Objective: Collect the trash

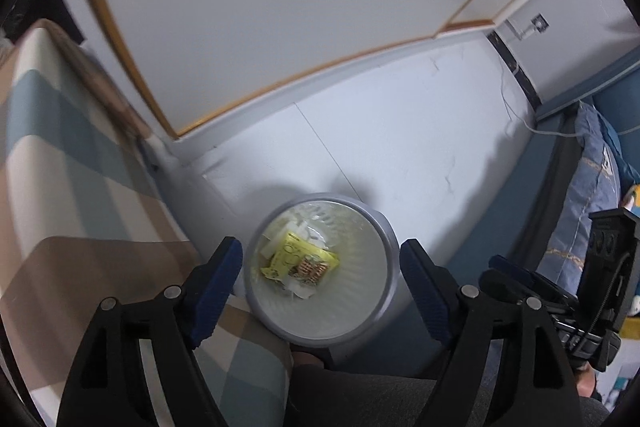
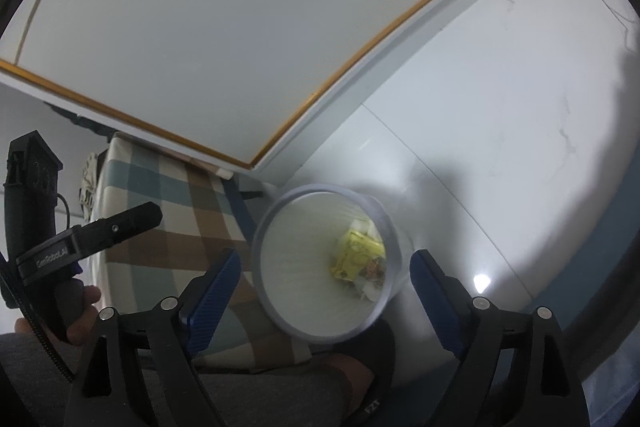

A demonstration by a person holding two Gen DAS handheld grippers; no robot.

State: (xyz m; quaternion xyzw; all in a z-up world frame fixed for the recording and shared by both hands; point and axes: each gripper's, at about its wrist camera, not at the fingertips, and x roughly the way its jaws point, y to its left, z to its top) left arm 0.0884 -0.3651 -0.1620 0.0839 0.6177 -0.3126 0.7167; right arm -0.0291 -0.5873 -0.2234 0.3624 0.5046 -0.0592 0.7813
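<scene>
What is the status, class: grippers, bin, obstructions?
Left gripper open, empty. Right gripper open, empty. Yellow wrapper inside round grey plastic bin. Nothing blocking.

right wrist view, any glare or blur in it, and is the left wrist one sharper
Right wrist view: a bright glare spot on the glossy floor right of the bin, whose near rim looks smeared. Left wrist view: no glare spot; the yellow wrapper in the bin reads fairly crisp, but the checked cloth at left is blurred. Both views bend straight edges, with dark vignetted corners.
</scene>
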